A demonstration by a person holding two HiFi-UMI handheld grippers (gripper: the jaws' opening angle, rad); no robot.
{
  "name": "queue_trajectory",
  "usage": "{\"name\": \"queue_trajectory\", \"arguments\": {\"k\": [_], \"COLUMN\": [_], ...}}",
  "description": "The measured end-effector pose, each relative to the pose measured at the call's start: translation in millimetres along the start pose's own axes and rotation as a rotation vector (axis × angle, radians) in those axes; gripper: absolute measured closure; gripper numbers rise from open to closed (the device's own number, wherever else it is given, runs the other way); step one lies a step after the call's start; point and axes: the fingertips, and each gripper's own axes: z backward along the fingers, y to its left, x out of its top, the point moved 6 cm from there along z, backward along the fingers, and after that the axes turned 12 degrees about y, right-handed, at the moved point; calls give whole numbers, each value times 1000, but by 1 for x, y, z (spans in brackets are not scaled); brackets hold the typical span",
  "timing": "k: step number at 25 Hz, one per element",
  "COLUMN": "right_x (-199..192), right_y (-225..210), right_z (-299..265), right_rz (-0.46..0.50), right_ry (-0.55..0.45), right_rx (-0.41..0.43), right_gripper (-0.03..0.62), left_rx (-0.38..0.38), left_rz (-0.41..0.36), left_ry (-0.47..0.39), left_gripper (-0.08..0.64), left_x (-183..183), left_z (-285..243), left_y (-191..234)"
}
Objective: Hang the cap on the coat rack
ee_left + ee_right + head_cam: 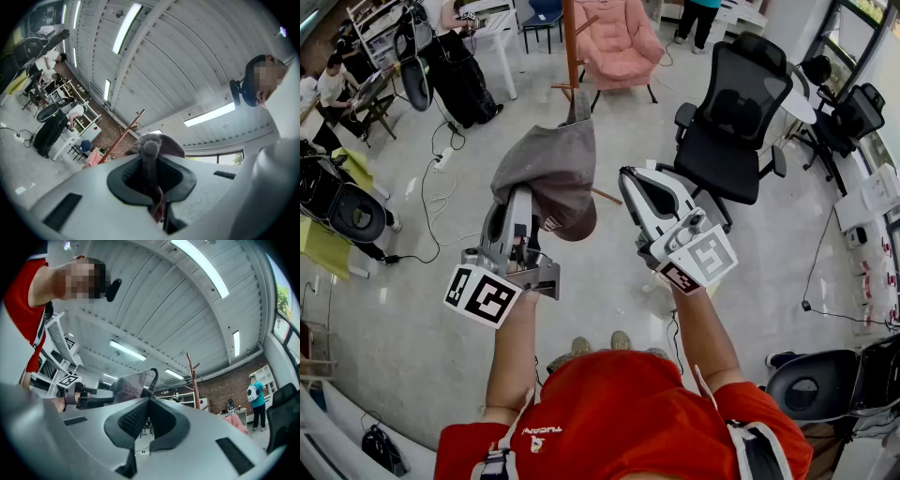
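Note:
A grey cap (551,173) hangs raised in front of me, my left gripper (519,195) shut on its edge. In the left gripper view a fold of the cap (151,146) is pinched between the pads and sticks up past the tips. The wooden coat rack (571,45) stands just beyond the cap, its pole and pegs (125,134) a little way off. My right gripper (630,180) is held up beside the cap, shut, with nothing between its pads (136,418). From the right gripper view the cap (132,386) shows to the left and the rack (192,378) to the right.
A pink armchair (619,42) stands behind the rack. A black office chair (727,122) is at the right, with more chairs beyond. Cables and a power strip (442,159) lie on the floor at the left. People sit and stand at the back left.

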Motion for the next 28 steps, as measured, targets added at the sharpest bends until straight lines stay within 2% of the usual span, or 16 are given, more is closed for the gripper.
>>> {"name": "queue_trajectory", "arguments": {"k": [15, 23, 28], "right_x": [-11, -3, -10], "right_y": [4, 9, 14], "right_z": [-1, -53, -85], "right_rz": [-34, -48, -5], "right_ry": [24, 36, 56], "right_rx": [-16, -56, -61], "right_gripper": [569, 569, 569], "left_rx": [-4, -45, -26], "left_rz": [11, -6, -7], "left_ry": [17, 15, -15], "left_gripper": [531, 531, 531], "left_x": [-3, 52, 87], "left_z": [-5, -29, -57], "left_y": [12, 50, 84]}}
